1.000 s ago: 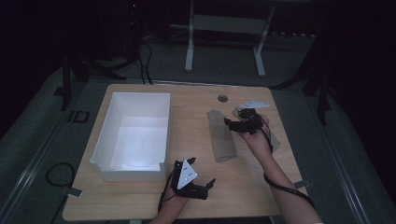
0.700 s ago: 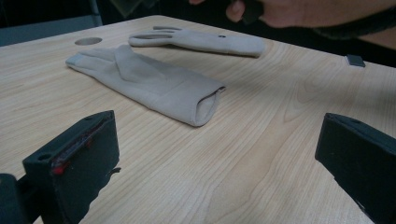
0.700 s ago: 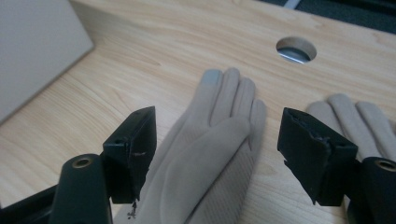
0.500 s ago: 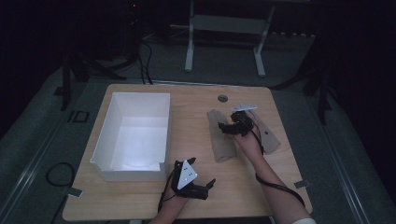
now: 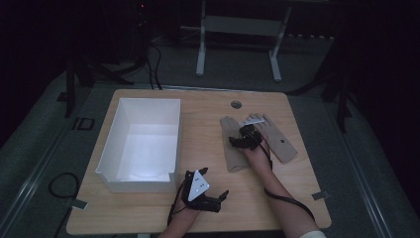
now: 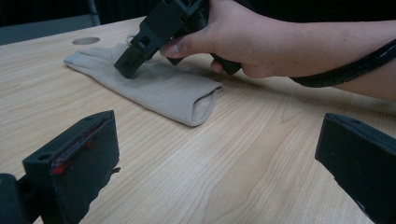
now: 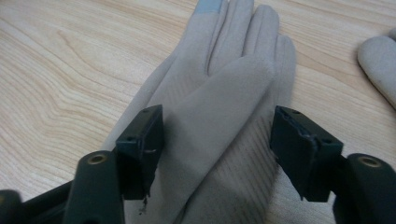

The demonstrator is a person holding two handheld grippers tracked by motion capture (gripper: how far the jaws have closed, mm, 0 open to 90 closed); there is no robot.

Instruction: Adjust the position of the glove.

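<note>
From my seat, my right gripper [image 5: 246, 136] and hand cover the middle of the near glove [image 5: 233, 146], the right gripper view cuts off that glove's cuff at the bottom edge, the second glove [image 7: 380, 65] runs off the right edge, and I can't tell whether the pads touch fabric.

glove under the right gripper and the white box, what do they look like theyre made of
Glove: soft beige knit or suede-like fabric, matte, fine ribbing, with a pale blue patch on one fingertip. White box: thin stiff walls, smooth matte white, probably plastic or coated card; the look leaves that open.
</note>
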